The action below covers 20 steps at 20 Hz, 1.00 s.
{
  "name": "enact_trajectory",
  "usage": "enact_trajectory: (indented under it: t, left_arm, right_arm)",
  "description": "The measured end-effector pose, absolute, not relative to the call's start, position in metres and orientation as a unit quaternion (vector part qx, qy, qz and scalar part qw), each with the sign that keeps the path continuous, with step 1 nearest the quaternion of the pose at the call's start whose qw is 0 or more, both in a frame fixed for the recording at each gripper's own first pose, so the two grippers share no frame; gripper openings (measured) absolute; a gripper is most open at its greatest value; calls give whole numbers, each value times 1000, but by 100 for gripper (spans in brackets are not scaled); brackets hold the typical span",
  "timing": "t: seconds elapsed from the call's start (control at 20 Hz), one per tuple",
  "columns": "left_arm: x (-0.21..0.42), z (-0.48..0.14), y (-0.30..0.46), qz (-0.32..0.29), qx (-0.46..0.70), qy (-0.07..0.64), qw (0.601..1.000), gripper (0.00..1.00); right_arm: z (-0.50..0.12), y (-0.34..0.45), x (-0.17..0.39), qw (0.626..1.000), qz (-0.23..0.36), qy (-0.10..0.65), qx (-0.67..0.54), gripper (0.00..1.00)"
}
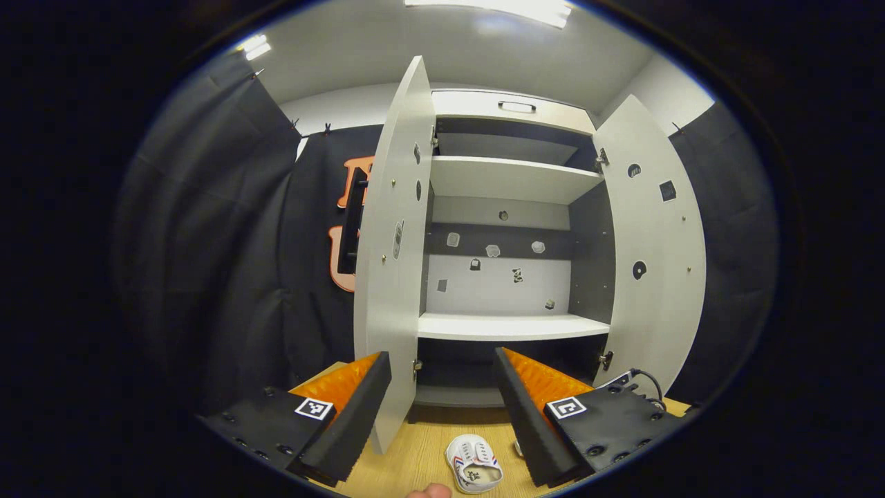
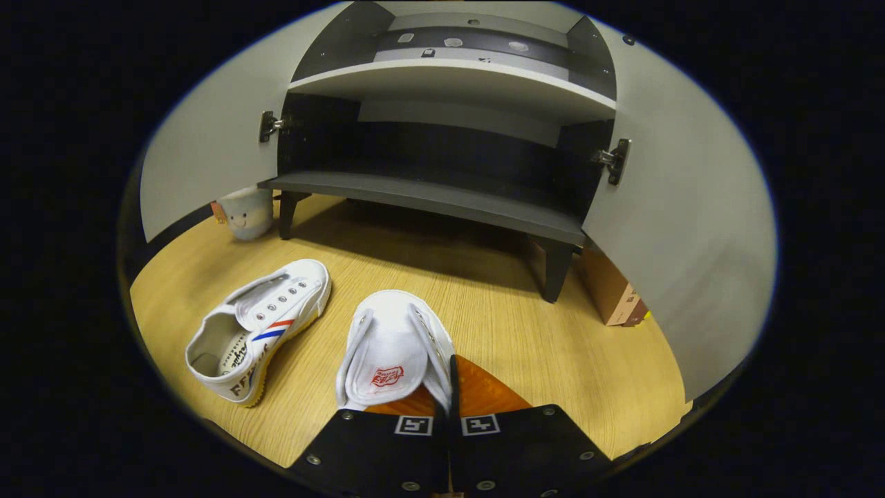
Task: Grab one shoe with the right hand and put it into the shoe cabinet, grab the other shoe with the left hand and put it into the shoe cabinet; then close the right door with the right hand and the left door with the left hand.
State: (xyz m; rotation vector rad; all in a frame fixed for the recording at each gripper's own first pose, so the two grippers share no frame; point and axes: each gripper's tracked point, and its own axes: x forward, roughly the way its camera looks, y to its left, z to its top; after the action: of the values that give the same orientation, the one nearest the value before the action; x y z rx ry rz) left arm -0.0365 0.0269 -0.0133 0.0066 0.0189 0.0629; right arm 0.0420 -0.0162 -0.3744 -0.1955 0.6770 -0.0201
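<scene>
Pale wooden flooring (image 2: 567,346) runs up to the shoe cabinet (image 1: 508,207), which serves as our landmark; both its doors stand wide, the left door (image 1: 390,242) and the right door (image 1: 657,263) swung out toward us, with the lowest dark shelf (image 2: 429,197) bare. Our right gripper (image 2: 449,387) is low before the cabinet with its fingers pressed together on the side wall of a white canvas shoe (image 2: 390,346), toe pointing at the cabinet; we grip it by that edge. A second white shoe (image 2: 259,325), striped red and blue on its side, lies on the floor just left of the held one, well in front of the cabinet. Our left gripper (image 1: 442,408) hangs higher, facing the cabinet's middle shelves, fingers spread wide and holding nothing. Beside the cabinet's left leg sits a small smiling cup (image 2: 245,211); by its right leg, a brown cardboard box (image 2: 612,290), partly behind the right door.
</scene>
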Motion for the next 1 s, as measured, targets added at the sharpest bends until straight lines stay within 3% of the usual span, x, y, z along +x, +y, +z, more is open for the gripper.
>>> enact_trajectory:
  t: [0.2, 0.45, 0.65, 0.85, 1.0]
  left_arm:
    - [-31, -21, 20, 18, -2, 14, 1000, 96]
    - [-25, -22, 14, 6, -2, 12, 1000, 96]
    - [-27, -29, 8, -1, -16, 17, 1000, 96]
    - [-33, -36, 9, 2, -25, 23, 999, 96]
    - [-35, -40, 6, 0, -33, 27, 999, 96]
  right_arm:
    - [-298, -6, 30, 955, -20, 288, -65, 0]
    - [-147, 20, 42, 981, -32, 191, -28, 0]
    - [-47, 25, 102, 993, -25, 96, -60, 0]
    - [9, 13, 188, 995, -41, 73, -49, 0]
    - [11, -21, 256, 990, -96, 86, -49, 0]
